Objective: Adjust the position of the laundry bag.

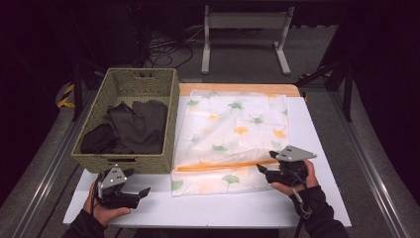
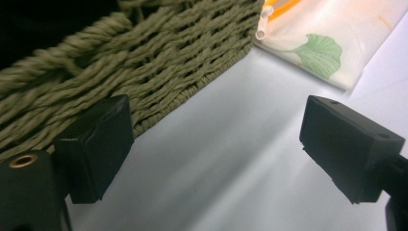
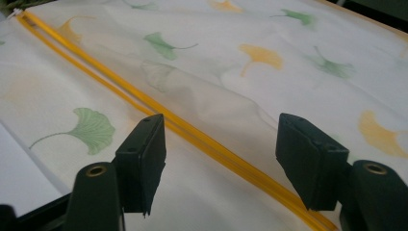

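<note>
My right gripper (image 3: 219,161) hangs wide over the storage bag's (image 1: 233,124) orange zip (image 3: 192,130), ready to work it. My left gripper (image 2: 211,149), also wide, idles at seven o'clock by the basket (image 1: 124,161).

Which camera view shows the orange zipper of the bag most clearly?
The right gripper view: the orange zipper runs close between the open right tool. The high view shows it as a thin line; the left gripper view shows its end.

Green woven basket (image 1: 126,84) at table left, dark clothes (image 1: 130,126) inside, white metal frame (image 1: 245,22) beyond table.
</note>
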`<state>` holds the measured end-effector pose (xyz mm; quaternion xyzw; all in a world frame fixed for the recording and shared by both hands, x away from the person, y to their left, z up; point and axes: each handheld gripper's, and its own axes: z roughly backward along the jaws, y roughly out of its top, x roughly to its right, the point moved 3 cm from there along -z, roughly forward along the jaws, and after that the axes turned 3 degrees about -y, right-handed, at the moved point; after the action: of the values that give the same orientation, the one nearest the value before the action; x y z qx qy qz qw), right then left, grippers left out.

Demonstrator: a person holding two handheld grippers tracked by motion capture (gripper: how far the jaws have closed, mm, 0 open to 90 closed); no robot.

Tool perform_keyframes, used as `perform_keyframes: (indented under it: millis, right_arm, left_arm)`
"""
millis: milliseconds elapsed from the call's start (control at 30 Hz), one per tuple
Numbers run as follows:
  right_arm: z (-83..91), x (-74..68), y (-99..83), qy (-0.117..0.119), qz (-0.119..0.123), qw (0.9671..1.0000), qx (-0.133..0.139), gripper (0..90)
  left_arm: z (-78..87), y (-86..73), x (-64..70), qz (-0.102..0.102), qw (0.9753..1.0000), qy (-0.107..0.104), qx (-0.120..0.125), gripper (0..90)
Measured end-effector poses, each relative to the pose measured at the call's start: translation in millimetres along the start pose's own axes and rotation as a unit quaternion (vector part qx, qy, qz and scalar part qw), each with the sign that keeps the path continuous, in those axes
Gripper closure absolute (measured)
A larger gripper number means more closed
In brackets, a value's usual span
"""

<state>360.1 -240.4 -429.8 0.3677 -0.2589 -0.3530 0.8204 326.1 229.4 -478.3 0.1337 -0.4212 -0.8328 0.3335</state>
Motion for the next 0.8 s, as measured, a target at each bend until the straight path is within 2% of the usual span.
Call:
perform_keyframes:
  millis: [133, 233, 267, 300, 333, 367, 433, 467, 600, 633, 667, 733, 800]
  right_arm:
    - [-27.2, -22.2, 17.6, 0.035, 0.032, 0.9989, -0.004, 36.1]
    - [-44.2, -35.6, 26.4, 0.050, 0.057, 0.9970, -0.017, 39.4]
    - [-44.2, -35.6, 26.4, 0.050, 0.057, 0.9970, -0.017, 39.4]
    - [-57.1, -42.8, 29.2, 0.063, 0.071, 0.9950, -0.030, 45.8]
    - [-62.1, -43.1, 29.4, 0.065, 0.078, 0.9942, -0.035, 49.8]
    - [-62.1, -43.1, 29.4, 0.065, 0.078, 0.9942, -0.035, 49.8]
    - [-69.8, -42.2, 29.5, 0.066, 0.082, 0.9934, -0.046, 58.3]
    - [-74.1, -41.0, 30.0, 0.072, 0.079, 0.9931, -0.048, 59.4]
    - [-89.0, -34.3, 27.4, 0.069, 0.067, 0.9928, -0.071, 59.2]
    - [-92.1, -31.2, 25.9, 0.068, 0.059, 0.9932, -0.073, 58.3]
    - [-94.3, -27.8, 25.2, 0.076, 0.042, 0.9939, -0.069, 58.2]
    - [-96.1, -25.0, 24.7, 0.074, 0.037, 0.9940, -0.071, 56.9]
    - [-99.1, -18.3, 23.1, 0.079, 0.009, 0.9947, -0.065, 56.9]
  left_arm:
    - [-0.2, -2.4, -2.1, -0.003, 1.0000, 0.000, -0.007, 11.6]
    - [0.9, -3.5, -2.0, -0.001, 1.0000, 0.000, -0.007, 11.5]
    - [1.8, -4.5, -2.1, 0.001, 1.0000, 0.000, -0.006, 11.5]
    - [3.7, -6.5, -1.9, 0.003, 1.0000, -0.001, -0.006, 11.6]
    - [3.7, -6.5, -1.9, 0.003, 1.0000, -0.001, -0.006, 11.7]
    - [4.5, -7.2, -1.9, 0.001, 1.0000, -0.004, -0.006, 11.7]
    - [5.7, -8.7, -0.9, 0.002, 1.0000, -0.004, -0.007, 11.8]
    - [5.9, -9.1, -1.0, 0.000, 1.0000, -0.006, -0.007, 11.8]
    - [6.6, -10.3, -0.2, 0.002, 1.0000, -0.003, -0.008, 11.7]
    - [6.8, -10.6, -0.1, 0.001, 0.9999, -0.005, -0.009, 11.8]
    - [6.8, -10.7, 0.1, 0.003, 0.9999, -0.005, -0.009, 11.8]
    - [6.5, -10.7, 0.1, 0.003, 0.9999, -0.005, -0.009, 11.8]
    - [6.1, -10.3, 0.4, 0.003, 1.0000, -0.004, -0.008, 11.8]
